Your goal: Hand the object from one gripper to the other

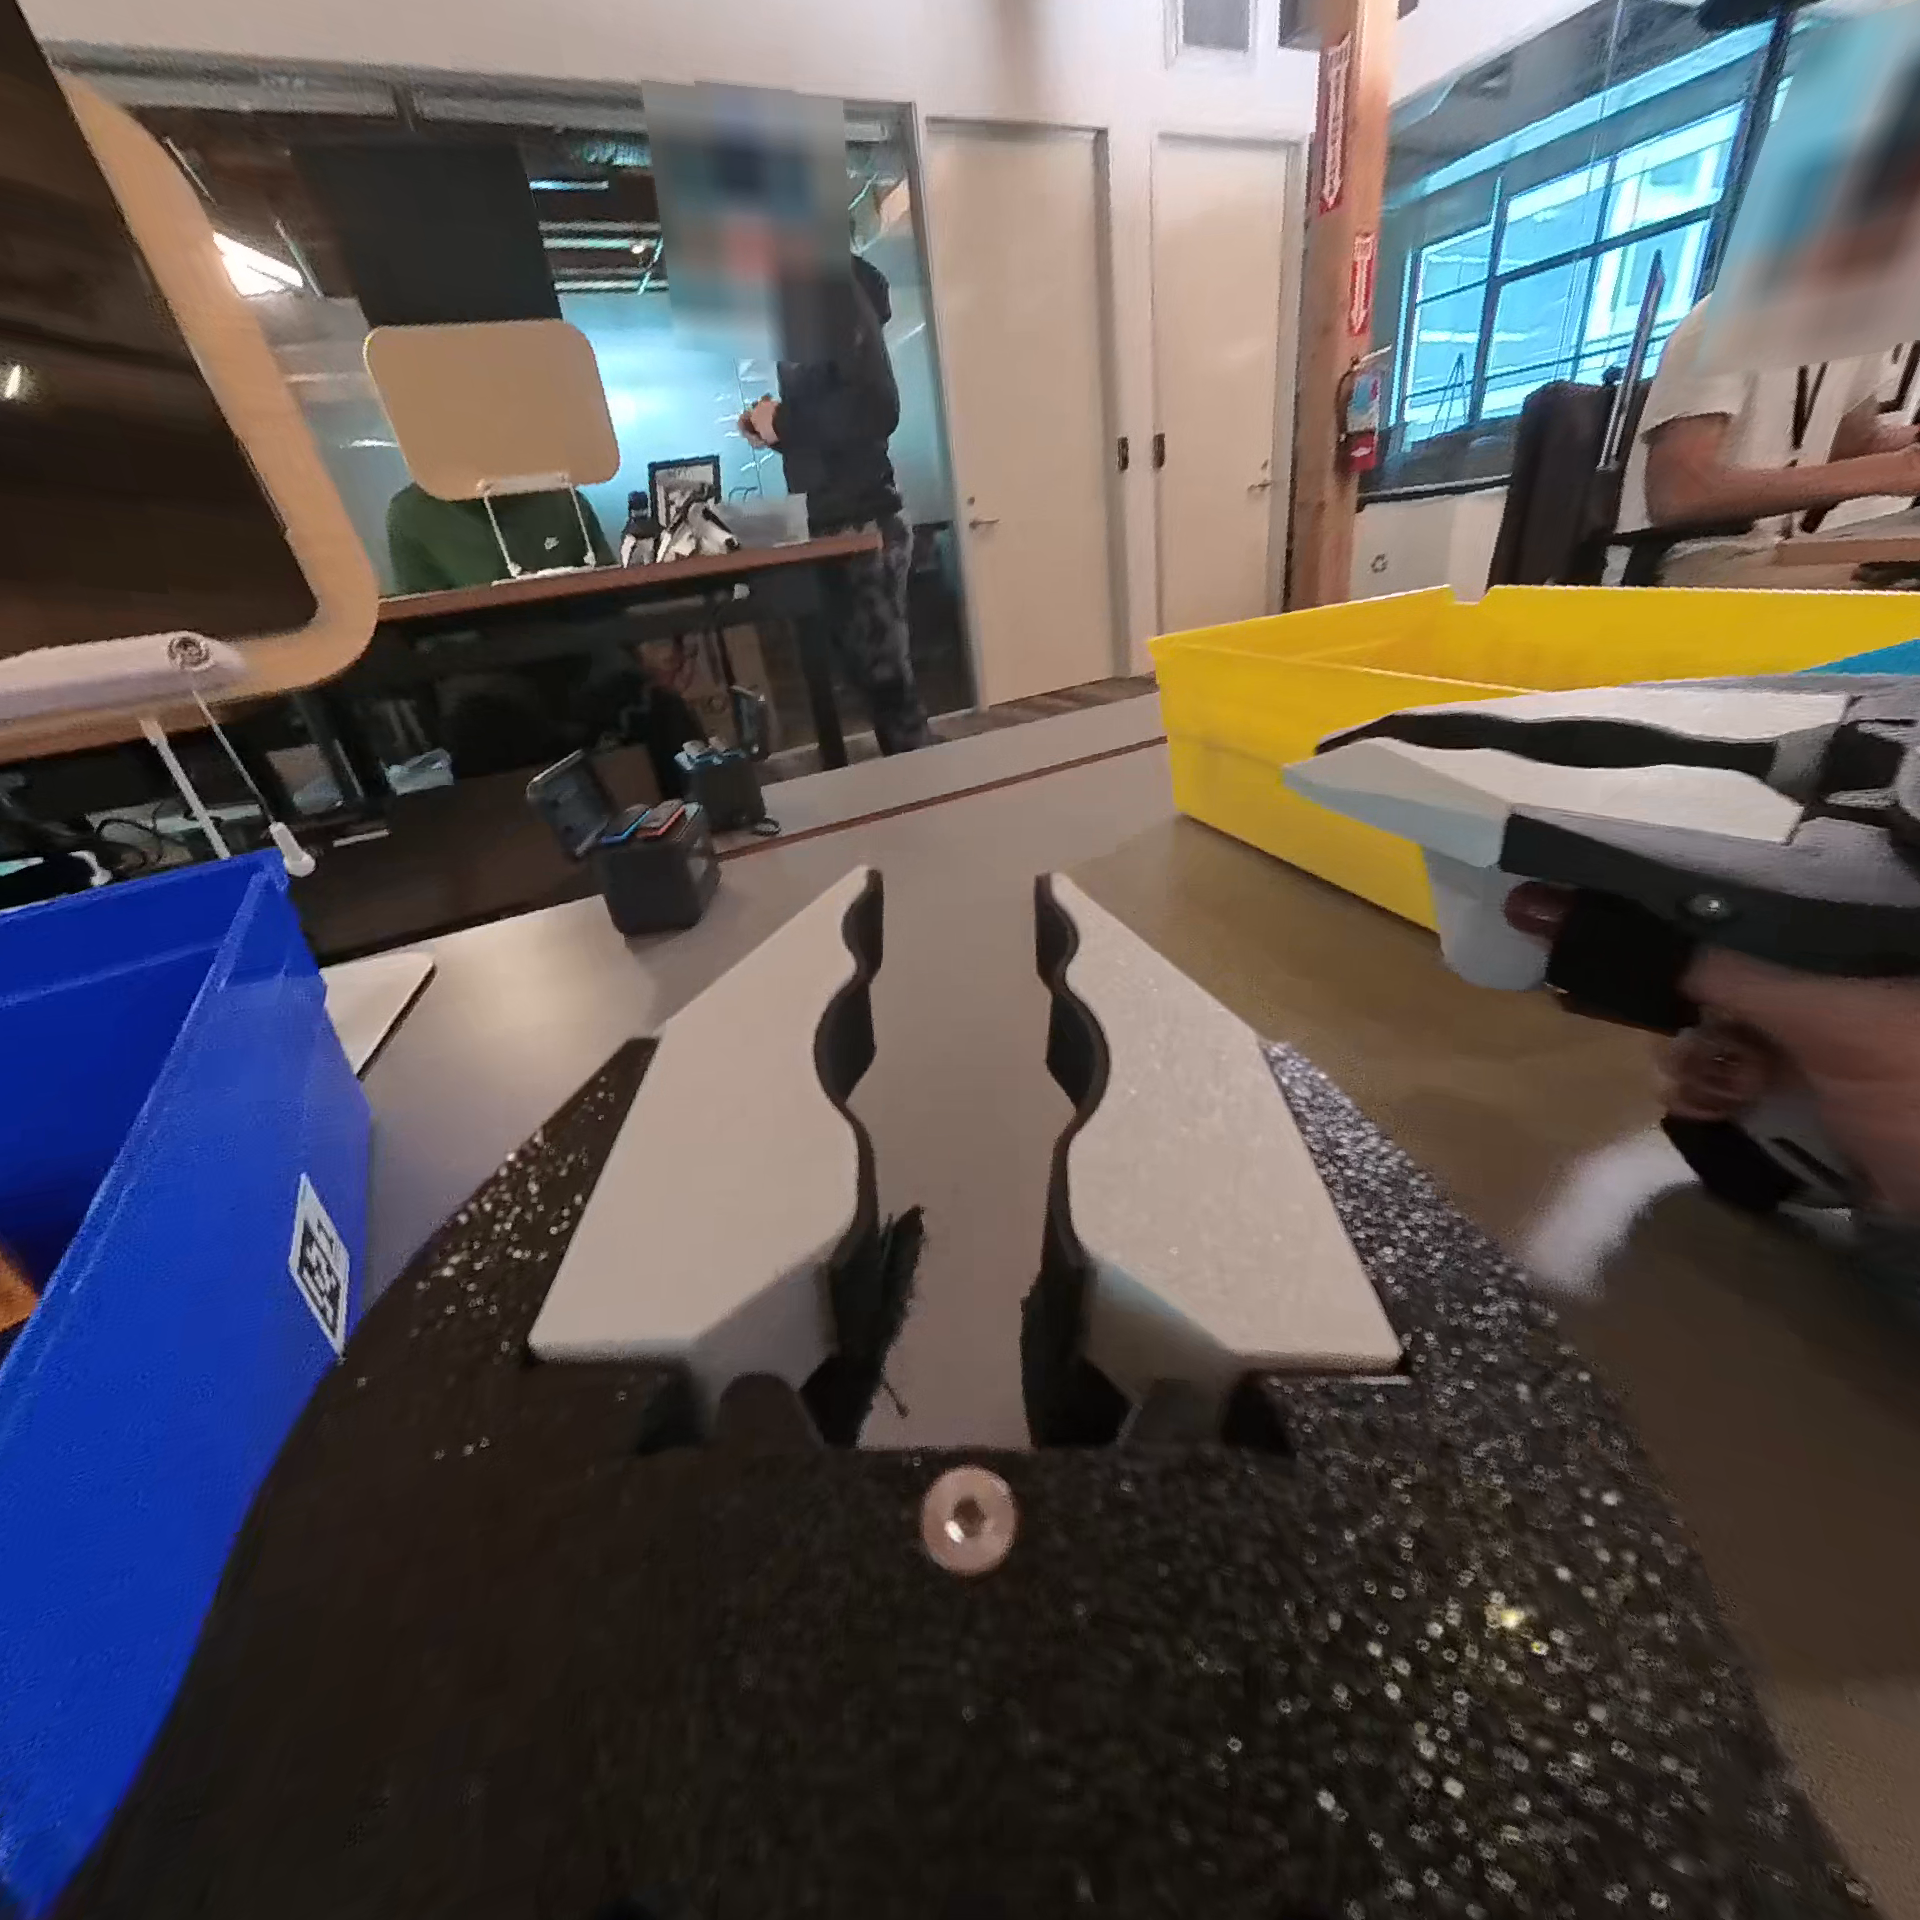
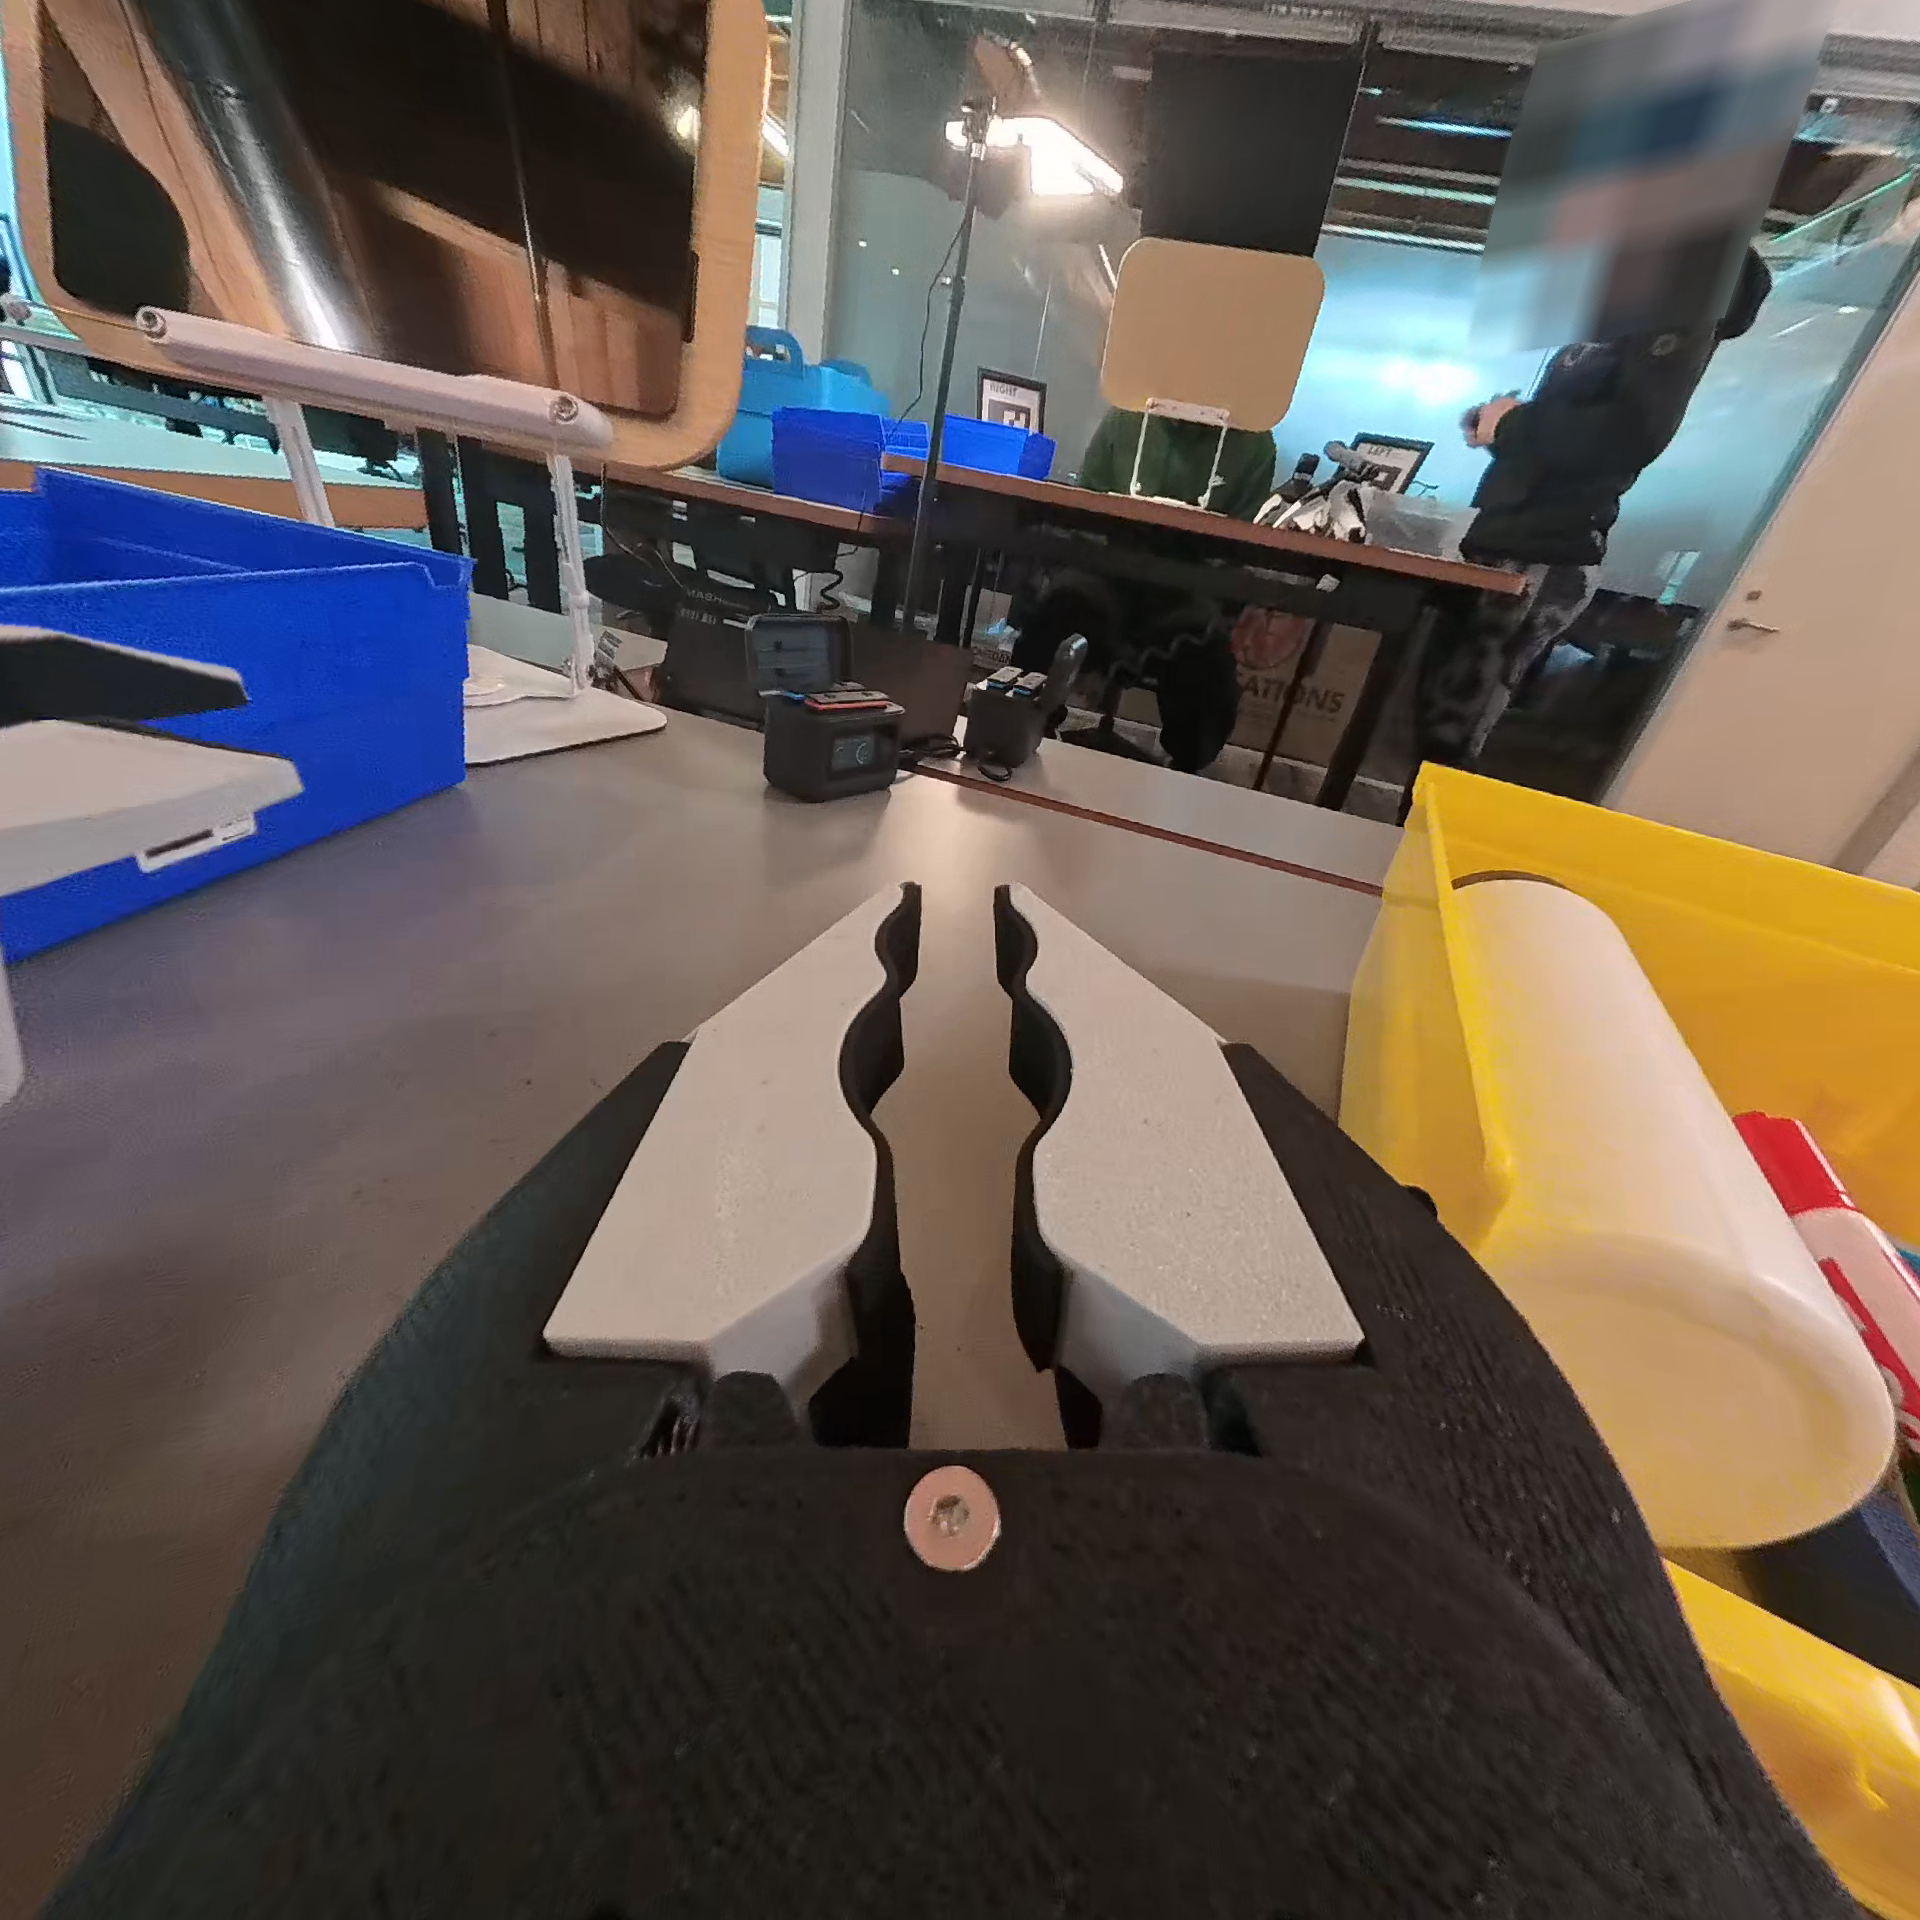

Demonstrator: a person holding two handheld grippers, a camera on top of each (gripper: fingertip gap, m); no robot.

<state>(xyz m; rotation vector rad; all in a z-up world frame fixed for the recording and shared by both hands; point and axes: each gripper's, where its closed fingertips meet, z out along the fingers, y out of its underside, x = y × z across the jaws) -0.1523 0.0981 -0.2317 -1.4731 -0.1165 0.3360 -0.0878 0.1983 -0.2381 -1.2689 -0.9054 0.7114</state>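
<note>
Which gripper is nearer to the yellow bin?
Right. The right gripper sits right beside the yellow bin; the left gripper is across the table, by the blue bin.

The blue bin (image 1: 156, 1195) runs off the left edge of the left wrist view, its contents mostly out of sight. There the right tool (image 1: 1340, 758) is cut by the right edge, the hand (image 1: 1787, 1060) holding it smeared. In the right wrist view a white cylinder (image 2: 1621, 1195), perhaps a roll, hides much of the yellow bin (image 2: 1714, 935), and a red-and-white item (image 2: 1829, 1226) beside it is cropped.
</note>
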